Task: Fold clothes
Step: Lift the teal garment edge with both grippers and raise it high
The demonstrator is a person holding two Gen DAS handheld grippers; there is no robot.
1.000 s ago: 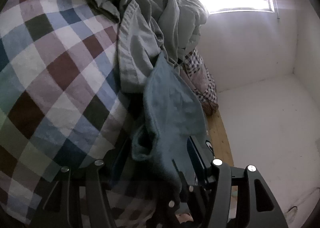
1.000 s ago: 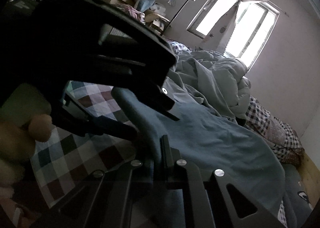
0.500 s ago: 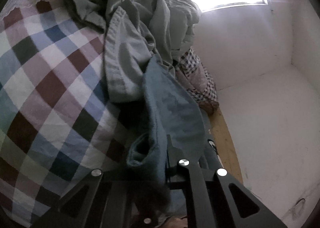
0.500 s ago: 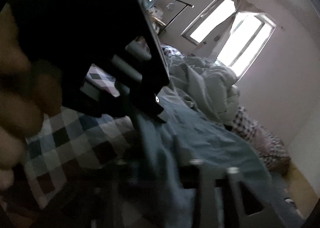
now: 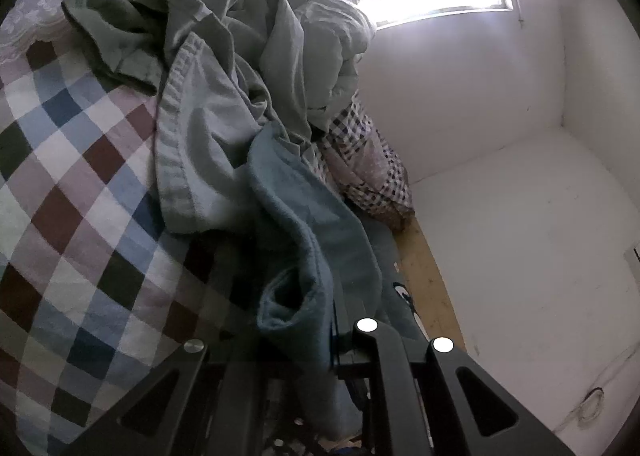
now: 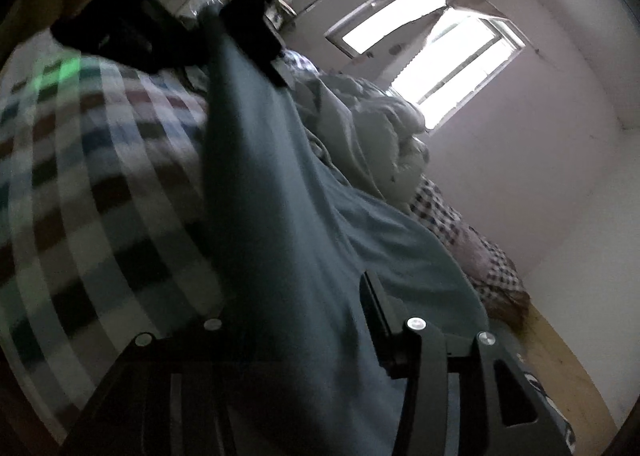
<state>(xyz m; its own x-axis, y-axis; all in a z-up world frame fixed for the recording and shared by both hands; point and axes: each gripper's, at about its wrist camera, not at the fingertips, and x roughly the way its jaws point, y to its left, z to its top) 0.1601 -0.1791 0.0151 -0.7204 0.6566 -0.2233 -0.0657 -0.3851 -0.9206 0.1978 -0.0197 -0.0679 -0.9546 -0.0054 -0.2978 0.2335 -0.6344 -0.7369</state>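
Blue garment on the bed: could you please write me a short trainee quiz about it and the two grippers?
1. True or false: the left gripper is shut on the blue garment.
2. The right gripper is: A) open, B) shut on a pillow, C) out of view.
3. Fill in: the garment lies over a ____ bedspread.
Key: 1 true; 2 A; 3 checked.
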